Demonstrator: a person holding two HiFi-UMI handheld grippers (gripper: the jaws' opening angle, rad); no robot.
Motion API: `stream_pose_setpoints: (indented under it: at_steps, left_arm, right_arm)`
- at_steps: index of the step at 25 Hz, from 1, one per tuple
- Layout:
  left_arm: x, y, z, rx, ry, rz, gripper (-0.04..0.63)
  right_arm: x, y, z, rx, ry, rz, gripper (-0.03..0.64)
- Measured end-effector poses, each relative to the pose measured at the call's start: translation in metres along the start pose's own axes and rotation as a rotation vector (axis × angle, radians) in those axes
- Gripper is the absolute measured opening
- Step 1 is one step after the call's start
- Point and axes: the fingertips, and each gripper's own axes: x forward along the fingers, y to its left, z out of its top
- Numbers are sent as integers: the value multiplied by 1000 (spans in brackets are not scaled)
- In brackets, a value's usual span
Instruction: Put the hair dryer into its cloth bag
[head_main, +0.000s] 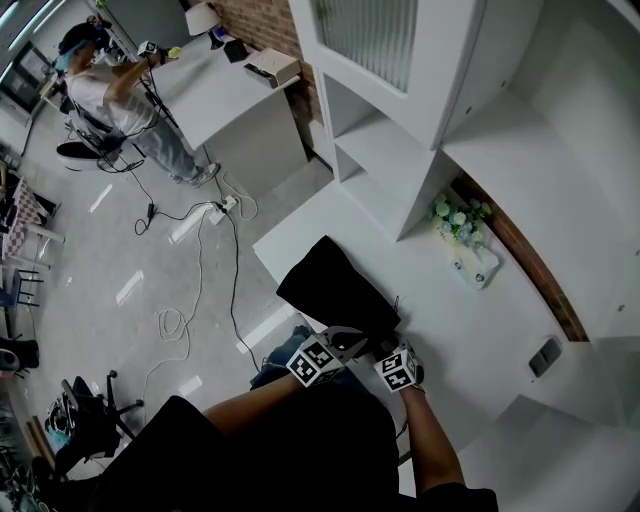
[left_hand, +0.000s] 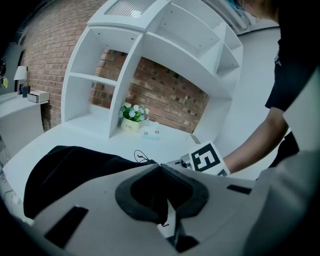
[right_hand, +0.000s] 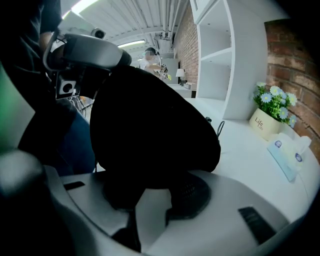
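Note:
The black cloth bag lies on the white counter, bulging toward me. No hair dryer is visible in any view. In the left gripper view my left gripper is shut, with a thin fold of the bag's cloth between its pads. My right gripper's marker cube shows just beyond it. In the right gripper view the bag swells over the right gripper. Its jaws stand partly apart, and the bag's edge sits between the tips and hides them. In the head view both grippers meet at the bag's near end.
A small flower pot and a pale blue tissue pack stand against the brick wall. White shelves rise behind the bag. A thin black cord loop lies by the bag. A person works at a far desk.

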Motion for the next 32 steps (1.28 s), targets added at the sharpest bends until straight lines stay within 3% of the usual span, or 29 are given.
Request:
stream_pose_setpoints:
  at_steps: [18,32]
  left_arm:
    - [-9,-3,9,-19,-36,-11,26]
    - [-4,-4,-15,-40,7,10,26]
  right_arm:
    - [24,0,46,41,-63,28,127]
    - [6,8,36,55,-80,44,169]
